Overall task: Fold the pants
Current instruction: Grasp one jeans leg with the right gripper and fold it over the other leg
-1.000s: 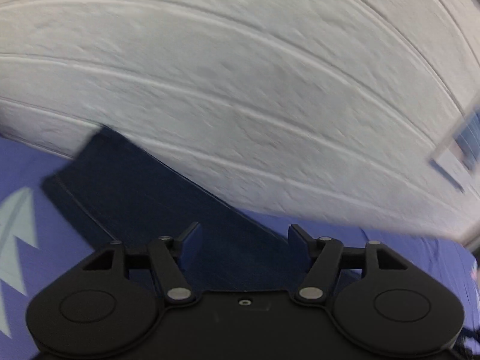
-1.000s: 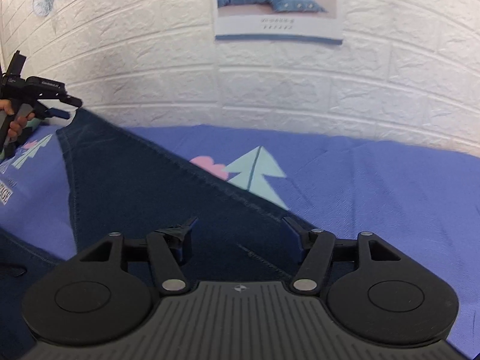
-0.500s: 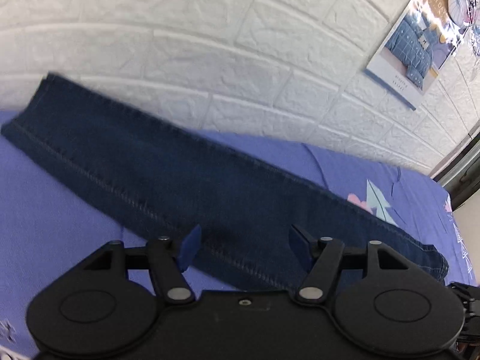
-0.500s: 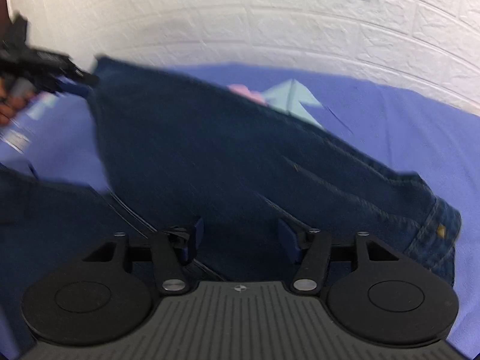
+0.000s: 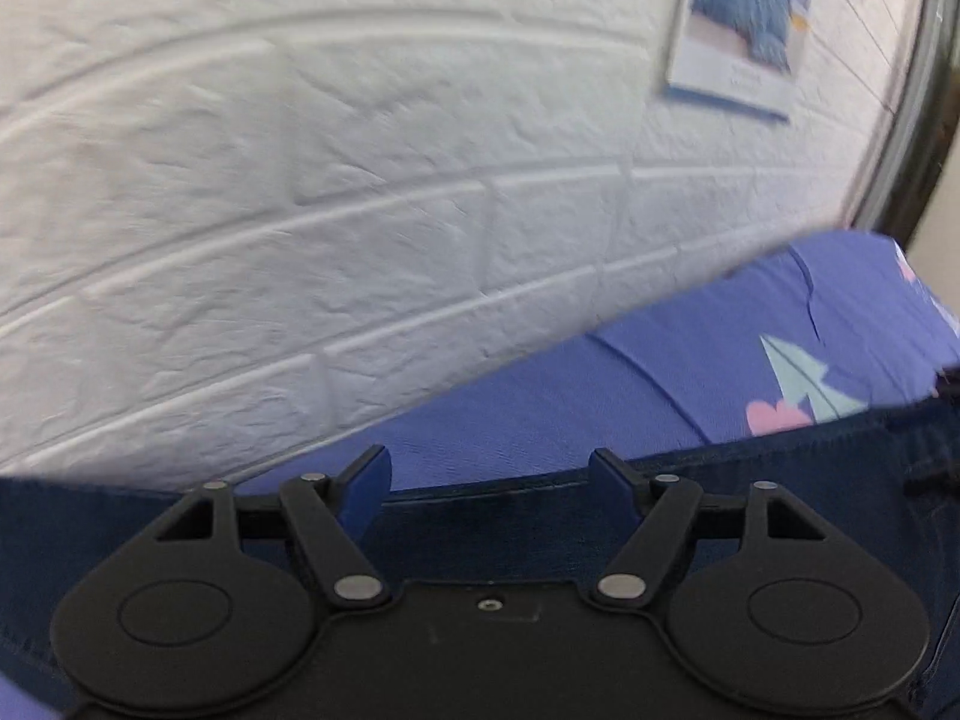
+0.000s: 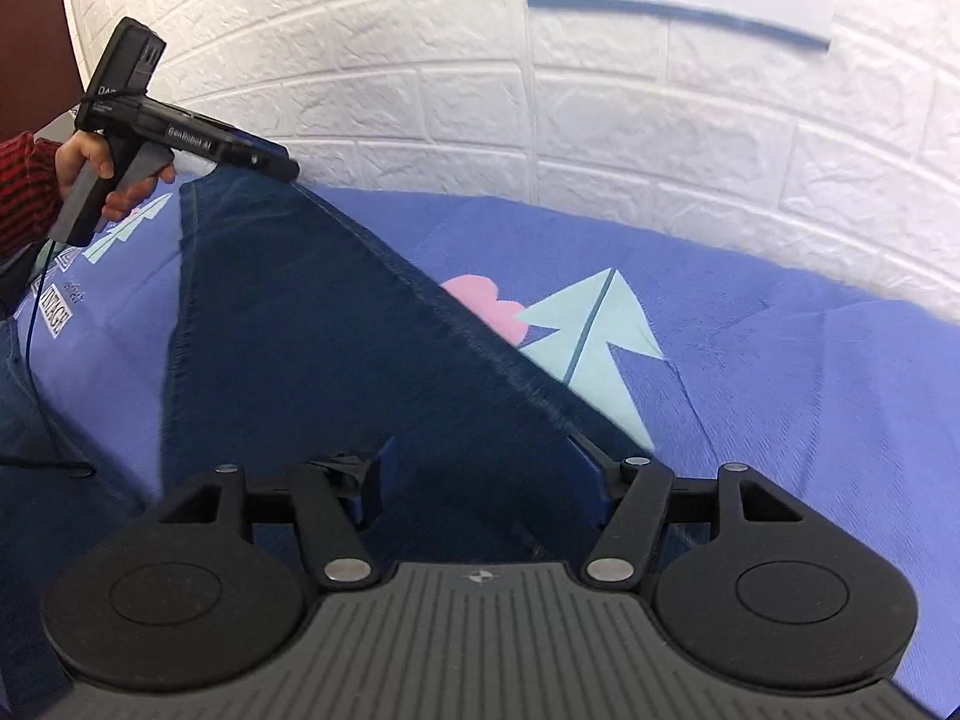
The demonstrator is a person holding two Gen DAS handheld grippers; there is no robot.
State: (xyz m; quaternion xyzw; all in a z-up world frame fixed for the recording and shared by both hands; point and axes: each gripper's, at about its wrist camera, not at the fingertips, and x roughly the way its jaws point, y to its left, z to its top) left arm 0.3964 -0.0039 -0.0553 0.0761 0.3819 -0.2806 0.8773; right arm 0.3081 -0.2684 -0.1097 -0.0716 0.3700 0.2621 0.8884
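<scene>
Two grippers: I have the left gripper (image 5: 489, 471) and the right gripper (image 6: 480, 468) both on the pants (image 6: 312, 324), one near each end of a leg.
Step in hand: I judge this the carry of a fold, the leg held up taut as a sloping band between my two tools.
Left fingers: they look spread wide, with denim crossing low between them; in the right view the tool's tip meets the far corner of the leg, so I cannot tell whether it truly pinches.
Right fingers: apart, cloth lying between them; grip uncertain.
Next move: bring both ends over together, level, and lay them flat.
Pants: dark blue denim, stitched seam edge, raised above the purple bedsheet (image 6: 780, 360) beside the white brick wall (image 5: 360, 180).
</scene>
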